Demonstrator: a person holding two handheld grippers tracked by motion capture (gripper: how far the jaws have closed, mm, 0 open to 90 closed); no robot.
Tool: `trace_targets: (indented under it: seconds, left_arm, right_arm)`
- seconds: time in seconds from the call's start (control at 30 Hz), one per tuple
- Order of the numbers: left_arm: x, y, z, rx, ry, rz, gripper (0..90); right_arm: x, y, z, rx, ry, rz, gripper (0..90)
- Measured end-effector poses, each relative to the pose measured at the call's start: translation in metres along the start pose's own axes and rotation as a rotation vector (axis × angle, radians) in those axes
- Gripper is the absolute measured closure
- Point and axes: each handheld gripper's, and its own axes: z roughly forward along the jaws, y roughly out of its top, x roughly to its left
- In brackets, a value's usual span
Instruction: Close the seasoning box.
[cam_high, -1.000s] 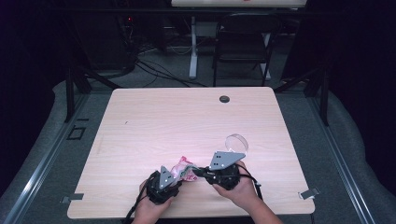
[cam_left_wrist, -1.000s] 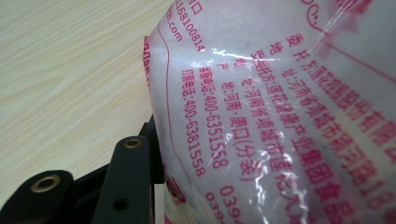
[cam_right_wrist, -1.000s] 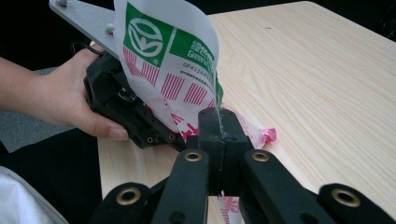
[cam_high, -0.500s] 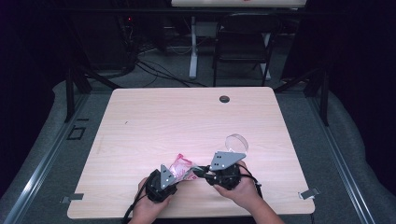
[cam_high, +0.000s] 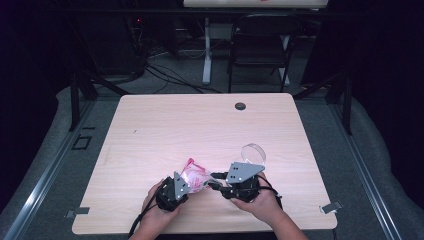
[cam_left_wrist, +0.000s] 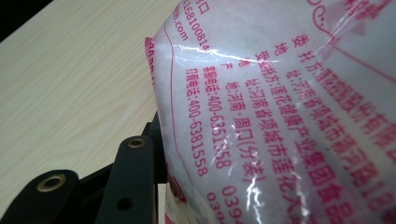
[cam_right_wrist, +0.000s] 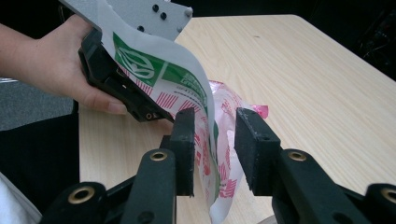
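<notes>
A clear plastic bag (cam_high: 195, 176) printed in pink, with a green logo on one side (cam_right_wrist: 140, 63), is held up over the near edge of the table. My left gripper (cam_high: 190, 184) is shut on it. The bag's printed film (cam_left_wrist: 280, 107) presses against my left gripper's one visible finger (cam_left_wrist: 135, 168) and hides the other. My right gripper (cam_right_wrist: 215, 122) faces it from the right. Its jaws have just been opening, and the bag's lower edge hangs loose between the pads (cam_right_wrist: 254, 140) with a gap on each side.
A clear round lid or cup (cam_high: 253, 151) lies just beyond my right hand. The light wooden table (cam_high: 150, 130) has a dark grommet hole (cam_high: 240, 106) near its far edge. A folding chair (cam_high: 260, 45) and cables stand behind the table.
The bag has settled slightly toward my left gripper. Both hands have kept their places.
</notes>
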Motion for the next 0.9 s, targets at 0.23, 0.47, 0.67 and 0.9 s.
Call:
trace_targets:
  seconds: [0.23,0.47,0.67,0.9]
  left_arm:
    - [0.004,0.008,-0.001,0.007,0.016,0.031,59.7]
    - [0.005,0.016,-0.002,0.009,0.029,0.069,59.7]
    - [0.006,0.021,-0.003,0.013,0.032,0.088,59.8]
    - [0.007,0.027,-0.003,0.013,0.038,0.103,59.8]
  right_arm:
    - [0.001,0.004,-0.004,-0.005,-0.02,-0.036,68.5]
    - [0.003,0.008,-0.007,-0.003,-0.034,-0.08,67.7]
    - [0.003,0.01,-0.009,-0.011,-0.029,-0.086,67.5]
    - [0.004,0.011,-0.01,-0.017,-0.027,-0.087,67.5]
